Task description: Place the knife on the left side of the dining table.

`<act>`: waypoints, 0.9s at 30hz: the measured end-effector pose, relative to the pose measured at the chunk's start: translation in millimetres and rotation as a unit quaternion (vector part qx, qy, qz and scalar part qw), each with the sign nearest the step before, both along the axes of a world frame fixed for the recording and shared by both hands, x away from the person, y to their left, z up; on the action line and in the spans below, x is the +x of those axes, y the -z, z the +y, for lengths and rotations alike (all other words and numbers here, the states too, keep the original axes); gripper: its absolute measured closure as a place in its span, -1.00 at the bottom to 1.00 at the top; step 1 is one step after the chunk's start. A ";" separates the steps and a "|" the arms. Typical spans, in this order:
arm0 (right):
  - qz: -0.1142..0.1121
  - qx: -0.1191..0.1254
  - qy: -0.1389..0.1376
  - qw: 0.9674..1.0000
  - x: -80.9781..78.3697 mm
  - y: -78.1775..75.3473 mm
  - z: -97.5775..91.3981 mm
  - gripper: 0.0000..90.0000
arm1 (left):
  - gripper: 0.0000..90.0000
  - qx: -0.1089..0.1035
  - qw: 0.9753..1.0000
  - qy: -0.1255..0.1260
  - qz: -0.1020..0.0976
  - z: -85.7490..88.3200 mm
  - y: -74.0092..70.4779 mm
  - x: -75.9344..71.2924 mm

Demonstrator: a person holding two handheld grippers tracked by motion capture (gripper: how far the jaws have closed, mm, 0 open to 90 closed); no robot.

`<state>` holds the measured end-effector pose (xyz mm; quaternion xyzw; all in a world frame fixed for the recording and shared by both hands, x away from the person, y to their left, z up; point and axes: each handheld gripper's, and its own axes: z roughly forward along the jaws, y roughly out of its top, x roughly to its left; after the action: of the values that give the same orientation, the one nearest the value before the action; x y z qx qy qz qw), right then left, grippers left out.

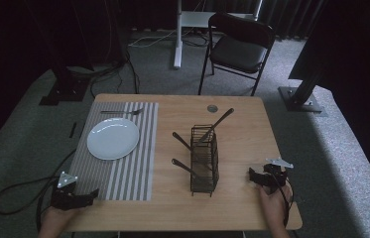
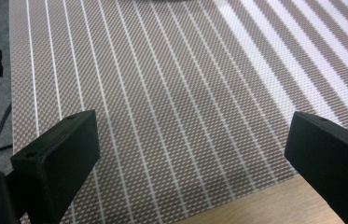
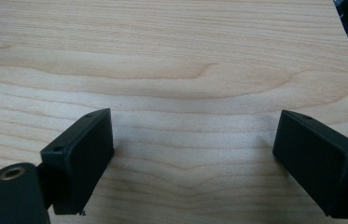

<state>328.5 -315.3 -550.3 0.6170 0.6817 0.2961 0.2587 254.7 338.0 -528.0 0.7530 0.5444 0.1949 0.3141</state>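
A black wire caddy stands upright in the middle of the wooden table, with three dark-handled utensils sticking out of it at angles. To its left lies a striped placemat with a white plate on it and a fork along its far edge. My left gripper hovers open over the placemat's near corner, its jaws wide apart. My right gripper stands open over bare wood to the right of the caddy, holding nothing.
A round grommet sits in the tabletop near the far edge. Behind the table stands a black folding chair, with dark stands and cables on the carpet. Cables trail from the left gripper over the table's left side.
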 end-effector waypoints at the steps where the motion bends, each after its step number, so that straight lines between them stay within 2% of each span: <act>1: 0.000 0.000 0.000 1.000 0.0 0.0 0.0 -0.74 | -0.92 -0.001 1.000 0.004 -0.003 -0.9 -1.5 -0.1; 6: 0.000 0.000 0.000 1.000 0.0 0.0 0.0 -0.74 | -0.92 -0.009 1.000 0.018 -0.014 -6.2 -8.9 0.9; 14: 0.000 0.000 0.000 1.000 0.0 0.0 0.0 -0.74 | -0.90 -0.006 0.999 0.035 -0.023 -16.3 -20.2 3.4; 17: 0.000 0.000 0.000 1.000 0.0 0.0 0.0 -0.74 | -0.90 -0.008 0.998 0.053 -0.027 -22.6 -26.7 5.0; 22: 0.000 0.000 0.000 1.000 0.0 0.0 0.0 -0.74 | -0.90 -0.009 0.997 0.062 -0.034 -28.2 -32.5 6.4; 23: 0.000 0.000 0.000 1.000 0.0 0.0 0.0 -0.74 | -0.90 -0.017 0.996 0.074 -0.042 -31.8 -38.7 8.0; 27: 0.000 0.000 0.000 1.000 0.0 0.0 0.0 -0.74 | -0.90 -0.017 0.996 0.079 -0.047 -35.6 -45.4 10.1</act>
<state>328.6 -315.3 -550.3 0.6170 0.6817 0.2962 0.2586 264.8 302.4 -482.6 0.7782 0.4713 0.1949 0.3666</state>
